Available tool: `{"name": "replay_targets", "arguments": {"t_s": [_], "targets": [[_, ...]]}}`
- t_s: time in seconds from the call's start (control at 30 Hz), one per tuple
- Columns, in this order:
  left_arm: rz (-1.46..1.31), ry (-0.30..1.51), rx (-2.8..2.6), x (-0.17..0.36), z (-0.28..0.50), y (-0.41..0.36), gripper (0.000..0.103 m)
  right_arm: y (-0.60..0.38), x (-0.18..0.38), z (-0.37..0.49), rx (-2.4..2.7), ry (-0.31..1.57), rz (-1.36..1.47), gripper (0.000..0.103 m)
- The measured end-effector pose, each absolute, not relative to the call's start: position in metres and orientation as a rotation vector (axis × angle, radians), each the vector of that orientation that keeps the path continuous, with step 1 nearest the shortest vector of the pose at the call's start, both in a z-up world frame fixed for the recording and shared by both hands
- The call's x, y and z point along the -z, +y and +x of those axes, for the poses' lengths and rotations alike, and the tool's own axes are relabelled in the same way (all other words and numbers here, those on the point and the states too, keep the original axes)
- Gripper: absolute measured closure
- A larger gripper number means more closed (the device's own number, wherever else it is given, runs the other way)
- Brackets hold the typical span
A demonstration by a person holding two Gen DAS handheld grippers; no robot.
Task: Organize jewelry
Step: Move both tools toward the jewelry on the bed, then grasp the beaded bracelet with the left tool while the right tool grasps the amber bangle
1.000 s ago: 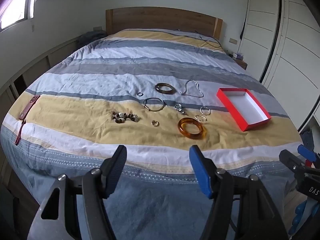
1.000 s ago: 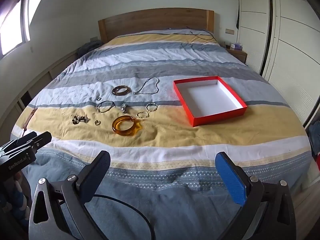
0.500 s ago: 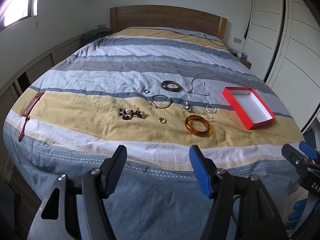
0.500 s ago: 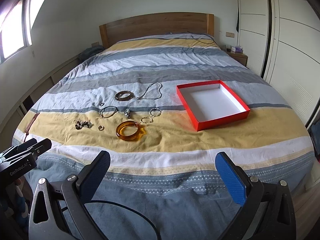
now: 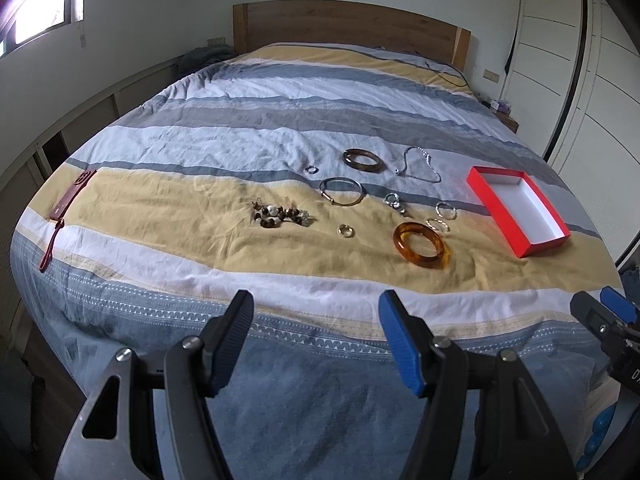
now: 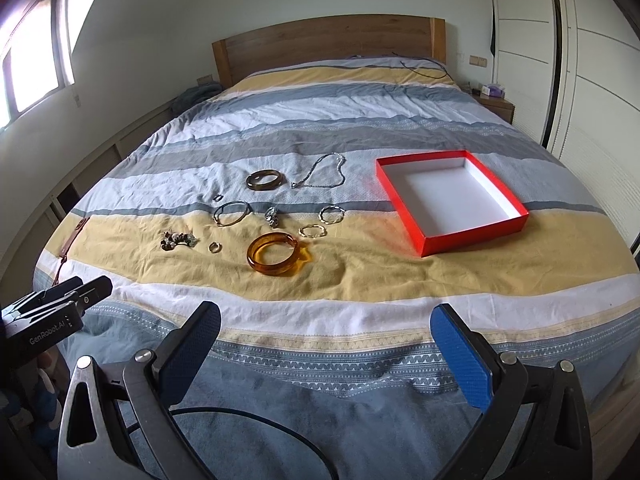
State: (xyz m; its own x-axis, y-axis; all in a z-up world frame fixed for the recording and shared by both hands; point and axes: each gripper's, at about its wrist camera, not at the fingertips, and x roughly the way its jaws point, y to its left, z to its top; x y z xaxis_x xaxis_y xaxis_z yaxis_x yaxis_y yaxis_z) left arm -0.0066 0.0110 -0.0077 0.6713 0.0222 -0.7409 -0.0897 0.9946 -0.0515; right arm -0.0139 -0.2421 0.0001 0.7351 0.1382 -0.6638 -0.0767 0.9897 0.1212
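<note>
Jewelry lies spread on the striped bedspread: an amber bangle (image 5: 421,245) (image 6: 273,254), a dark brown bangle (image 5: 362,159) (image 6: 264,180), a thin metal bangle (image 5: 341,191) (image 6: 232,212), a silver chain necklace (image 5: 418,165) (image 6: 323,174), a beaded bracelet (image 5: 280,216) (image 6: 178,239) and several small rings. An empty red box (image 5: 516,210) (image 6: 450,200) with a white inside sits to their right. My left gripper (image 5: 316,320) and right gripper (image 6: 326,334) are both open and empty, held at the foot of the bed, short of the jewelry.
A dark red strap-like item (image 5: 66,204) lies on the left edge of the bed. The wooden headboard (image 6: 328,46) is at the far end, white wardrobes (image 6: 560,60) on the right. The left gripper's body shows in the right wrist view (image 6: 52,312).
Both grippers have drawn back and risen slightly, so the bed and jewelry sit a little farther off and lower in view. Both stay open. No jewelry has moved.
</note>
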Motion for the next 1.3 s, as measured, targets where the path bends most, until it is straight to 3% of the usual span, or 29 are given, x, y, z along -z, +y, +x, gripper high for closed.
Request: {"name": "replay_targets", "arguments": {"t_s": [0.73, 1.03, 1.3], "targets": [[-0.084, 0.897, -0.128, 0.040, 0.006, 0.033, 0.040, -0.234, 0.035, 0.020, -0.202, 0.803, 0.136, 0.002], [-0.109, 0.937, -0.159, 0.049, 0.020, 0.053, 0.040, -0.232, 0.053, 0.036, -0.239, 0.863, 0.175, 0.020], [-0.165, 0.954, -0.157, 0.052, 0.046, 0.078, 0.040, -0.232, 0.061, 0.059, -0.260, 0.917, 0.206, 0.043]]}}
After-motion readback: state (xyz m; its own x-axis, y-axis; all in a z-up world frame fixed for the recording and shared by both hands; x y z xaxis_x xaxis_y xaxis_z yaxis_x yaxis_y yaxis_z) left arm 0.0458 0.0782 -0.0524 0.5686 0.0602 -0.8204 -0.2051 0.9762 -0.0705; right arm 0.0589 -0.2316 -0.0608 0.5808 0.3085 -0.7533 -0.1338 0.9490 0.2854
